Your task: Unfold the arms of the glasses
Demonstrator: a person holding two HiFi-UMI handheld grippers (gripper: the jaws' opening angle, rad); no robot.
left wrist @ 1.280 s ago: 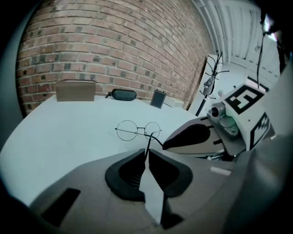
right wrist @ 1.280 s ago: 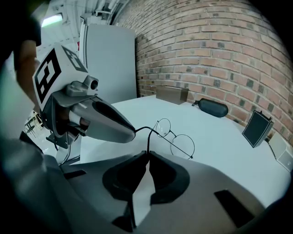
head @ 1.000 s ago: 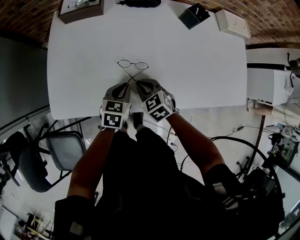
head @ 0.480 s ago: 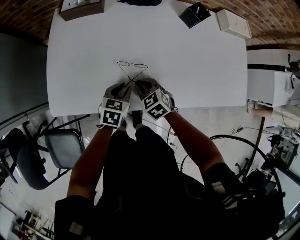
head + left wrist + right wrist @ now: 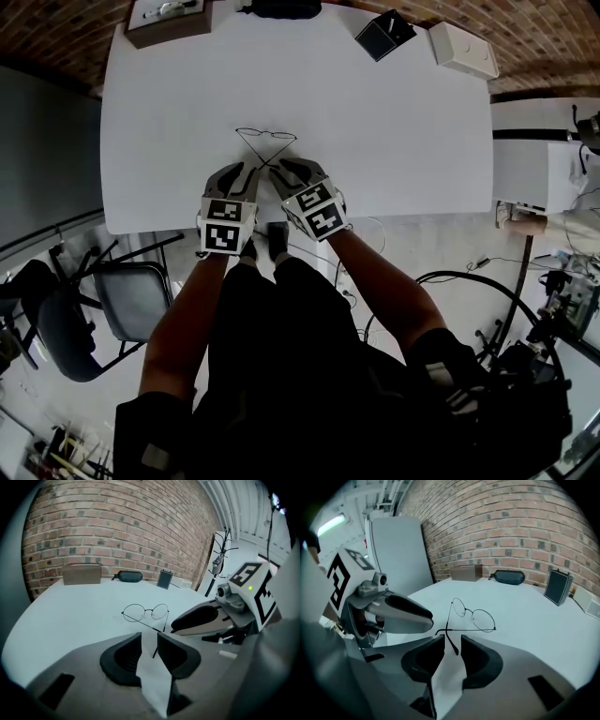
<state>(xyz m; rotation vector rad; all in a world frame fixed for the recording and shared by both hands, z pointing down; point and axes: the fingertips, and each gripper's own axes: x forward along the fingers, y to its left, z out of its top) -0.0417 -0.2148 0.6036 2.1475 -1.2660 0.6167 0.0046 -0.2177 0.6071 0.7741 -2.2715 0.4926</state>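
Left gripper (image 5: pixel 149 645) and right gripper (image 5: pixel 451 648) both stand with jaws parted, having just been opening; each has one thin arm tip of the glasses (image 5: pixel 266 137) loose between its jaws. The glasses lie at twelve o'clock of both grippers on the white table (image 5: pixel 394 141), a brick wall (image 5: pixel 117 527) behind. Round wire rims, arms crossed.

1. No words, brand names or numbers can be read in any view.
2. Left white cube with black square markers (image 5: pixel 228 225): block patterns only, no letters.
3. Right white cube with black square markers (image 5: pixel 316 210): also patterns only.
4. Brown rectangular box (image 5: pixel 169 21), black framed stand (image 5: pixel 384 33) and white flat box (image 5: pixel 464 49): any print is too small to tell.
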